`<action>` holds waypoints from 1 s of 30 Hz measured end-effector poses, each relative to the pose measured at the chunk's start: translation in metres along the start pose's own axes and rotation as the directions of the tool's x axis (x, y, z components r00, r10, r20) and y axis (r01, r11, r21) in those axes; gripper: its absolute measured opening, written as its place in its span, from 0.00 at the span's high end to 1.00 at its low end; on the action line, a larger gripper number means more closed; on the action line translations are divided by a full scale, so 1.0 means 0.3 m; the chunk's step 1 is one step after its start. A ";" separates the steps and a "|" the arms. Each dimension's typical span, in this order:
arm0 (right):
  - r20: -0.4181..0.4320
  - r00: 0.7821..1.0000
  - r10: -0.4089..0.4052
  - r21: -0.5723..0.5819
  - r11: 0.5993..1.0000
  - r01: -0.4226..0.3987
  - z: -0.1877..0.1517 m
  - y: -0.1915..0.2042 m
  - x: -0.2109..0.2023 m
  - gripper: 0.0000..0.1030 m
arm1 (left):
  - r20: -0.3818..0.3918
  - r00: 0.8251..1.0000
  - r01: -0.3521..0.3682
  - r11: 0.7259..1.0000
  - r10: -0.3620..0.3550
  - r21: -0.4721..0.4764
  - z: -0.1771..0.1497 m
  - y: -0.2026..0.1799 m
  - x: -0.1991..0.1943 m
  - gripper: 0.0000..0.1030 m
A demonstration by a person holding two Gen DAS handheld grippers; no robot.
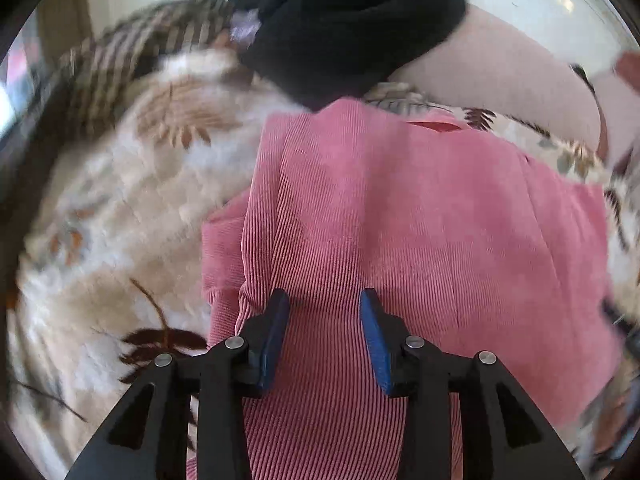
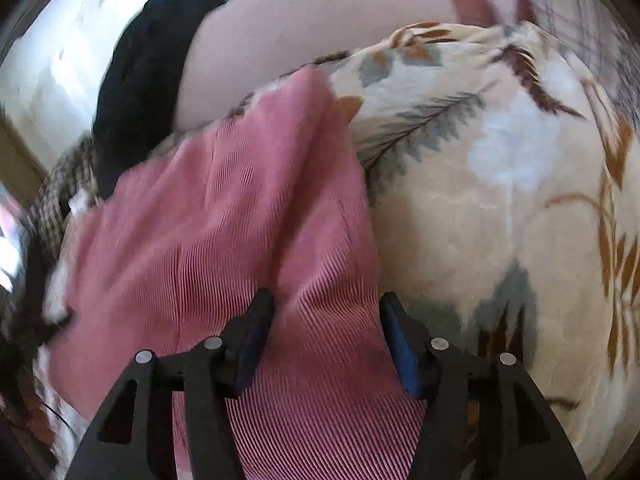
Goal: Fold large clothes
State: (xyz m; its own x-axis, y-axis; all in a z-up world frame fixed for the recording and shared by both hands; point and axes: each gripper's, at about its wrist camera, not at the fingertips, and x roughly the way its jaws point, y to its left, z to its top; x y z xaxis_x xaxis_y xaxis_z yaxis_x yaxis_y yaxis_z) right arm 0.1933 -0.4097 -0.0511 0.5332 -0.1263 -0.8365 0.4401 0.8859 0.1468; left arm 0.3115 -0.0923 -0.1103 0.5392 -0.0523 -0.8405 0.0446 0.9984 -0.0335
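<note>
A large pink ribbed garment lies spread on a cream blanket with a leaf print. My left gripper is open, its blue-padded fingers spread just above the garment's near part. In the right wrist view the same pink garment lies to the left on the blanket. My right gripper is open over the garment's right edge. Neither gripper holds cloth.
A black garment lies at the far side of the bed, next to a pale pink cloth; both also show in the right wrist view. A brown checked cloth lies at the far left.
</note>
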 end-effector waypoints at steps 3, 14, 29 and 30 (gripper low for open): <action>0.113 0.993 0.040 -0.018 0.999 -0.038 -0.009 0.032 -0.094 0.45 | -0.001 1.000 -0.026 1.000 0.026 0.014 -0.009 -0.017 -0.010 0.63; 0.109 0.993 -0.044 -0.144 0.988 0.060 -0.090 0.100 -0.082 0.44 | -0.004 1.000 -0.023 0.999 0.023 0.025 -0.006 -0.018 0.008 0.63; 0.193 0.981 0.002 -0.316 0.947 0.060 -0.082 0.298 -0.120 0.41 | -0.062 0.937 0.309 0.901 -0.343 -0.306 0.141 0.299 -0.038 0.60; 0.211 0.977 0.015 -0.327 0.943 0.056 -0.069 0.323 -0.124 0.40 | -0.061 0.934 0.314 0.890 -0.353 -0.332 0.149 0.334 -0.034 0.59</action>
State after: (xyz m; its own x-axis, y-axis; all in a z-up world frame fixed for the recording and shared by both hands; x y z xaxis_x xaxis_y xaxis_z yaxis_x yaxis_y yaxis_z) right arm 0.2011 -0.3099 -0.0166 0.6804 -0.2040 -0.7039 0.2083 0.9747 -0.0811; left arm 0.3480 0.0074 -0.0809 0.4363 -0.3996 -0.8062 -0.0701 0.8781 -0.4732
